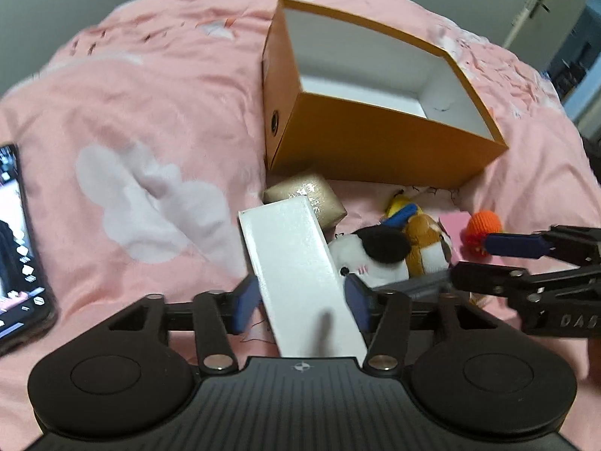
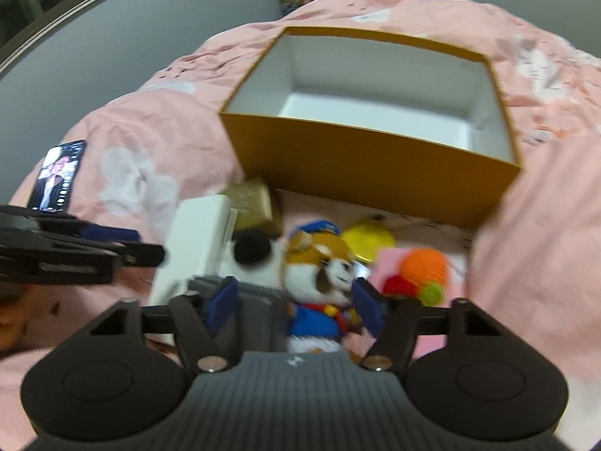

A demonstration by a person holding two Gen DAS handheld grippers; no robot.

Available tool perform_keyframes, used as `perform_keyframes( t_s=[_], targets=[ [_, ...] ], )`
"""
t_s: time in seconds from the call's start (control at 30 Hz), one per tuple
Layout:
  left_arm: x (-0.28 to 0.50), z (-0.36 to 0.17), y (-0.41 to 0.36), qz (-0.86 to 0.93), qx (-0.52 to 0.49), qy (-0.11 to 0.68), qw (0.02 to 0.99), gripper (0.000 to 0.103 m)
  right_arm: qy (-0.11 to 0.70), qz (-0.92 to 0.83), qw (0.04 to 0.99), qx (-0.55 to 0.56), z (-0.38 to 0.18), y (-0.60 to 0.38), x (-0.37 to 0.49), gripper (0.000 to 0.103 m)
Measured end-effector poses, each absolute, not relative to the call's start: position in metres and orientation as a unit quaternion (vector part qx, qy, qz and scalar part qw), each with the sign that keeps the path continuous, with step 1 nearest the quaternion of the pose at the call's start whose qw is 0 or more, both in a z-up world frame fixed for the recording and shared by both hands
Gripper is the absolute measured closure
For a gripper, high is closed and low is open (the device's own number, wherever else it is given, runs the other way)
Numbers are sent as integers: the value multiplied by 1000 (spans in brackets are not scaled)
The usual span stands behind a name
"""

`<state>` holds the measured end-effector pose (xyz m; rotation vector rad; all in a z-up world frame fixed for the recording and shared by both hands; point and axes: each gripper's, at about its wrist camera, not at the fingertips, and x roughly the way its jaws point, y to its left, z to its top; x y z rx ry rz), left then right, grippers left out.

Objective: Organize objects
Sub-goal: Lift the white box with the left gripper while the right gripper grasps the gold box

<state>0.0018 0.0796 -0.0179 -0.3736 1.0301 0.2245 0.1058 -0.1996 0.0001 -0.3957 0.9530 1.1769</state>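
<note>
On a bed (image 1: 157,86) covered with a pink cloud-print quilt stands an open orange cardboard box (image 1: 375,143), white inside and empty, set toward the far side of the bed. The things to be sorted lie in a cluster on the quilt just in front of the box's near wall.

The left gripper (image 1: 300,302) has a long white carton (image 1: 296,259) between its blue pads. The carton lies tilted, its far end resting against a small gold box (image 1: 311,195). Its sides lie right at the pads, but whether the jaws press on it or stand just free of it I cannot tell.

The right gripper (image 2: 296,306) points down over a brown-and-white plush toy in a blue outfit (image 2: 319,282). A grey block (image 2: 259,312) lies against the inner side of its left pad, and the plush fills the rest of the gap. The view is blurred, so I cannot tell whether these jaws grasp anything.

A white plush with a black ear (image 1: 372,255) lies just beside the carton, touching the brown plush. To the right lie a yellow disc (image 2: 370,238), a pink card (image 2: 390,267) and an orange knitted ball (image 2: 424,268) resting on the card. A smartphone (image 1: 18,248) with a lit screen lies well apart, near the left edge of the bed.
</note>
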Motion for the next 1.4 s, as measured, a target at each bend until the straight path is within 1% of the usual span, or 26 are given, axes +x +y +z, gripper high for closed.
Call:
perform_keyframes(
  t_s=[0.03, 0.23, 0.3, 0.33, 0.47, 0.5, 0.63, 0.73, 0.83, 0.97, 1.07, 1.2, 1.37, 1.4],
  targets=[
    [4, -21, 82, 111, -185, 492, 844, 36, 427, 535, 707, -181, 1, -193, 106, 42],
    [13, -43, 99, 119, -238, 523, 810, 34, 426, 548, 694, -191, -1, -164, 112, 42],
    [15, -51, 102, 113, -256, 531, 800, 29, 428, 550, 689, -195, -4, -159, 115, 42],
    [16, -54, 104, 110, -263, 531, 798, 29, 430, 551, 687, -198, -6, -157, 116, 42],
    [21, -64, 109, 96, -285, 540, 786, 29, 434, 552, 681, -207, -12, -147, 123, 42],
    [22, -68, 109, 93, -289, 542, 784, 32, 436, 553, 679, -208, -14, -144, 124, 42],
    [23, -71, 112, 90, -305, 535, 783, 33, 442, 554, 672, -216, -20, -133, 129, 42],
    [20, -63, 110, 96, -298, 525, 791, 33, 447, 553, 668, -219, -23, -126, 134, 42],
    [20, -48, 109, 109, -270, 512, 808, 34, 454, 557, 660, -220, -26, -117, 138, 42],
    [22, -29, 112, 158, -205, 495, 830, 33, 468, 562, 648, -215, -32, -103, 143, 42],
    [29, -25, 117, 187, -167, 494, 833, 33, 479, 564, 638, -212, -40, -90, 145, 42],
    [36, -35, 128, 178, -186, 510, 821, 33, 495, 560, 630, -209, -53, -75, 148, 42],
    [31, -37, 134, 165, -202, 511, 819, 31, 515, 556, 617, -213, -69, -57, 151, 41],
    [29, -37, 135, 162, -204, 511, 819, 30, 520, 555, 613, -215, -73, -54, 152, 40]
  ],
)
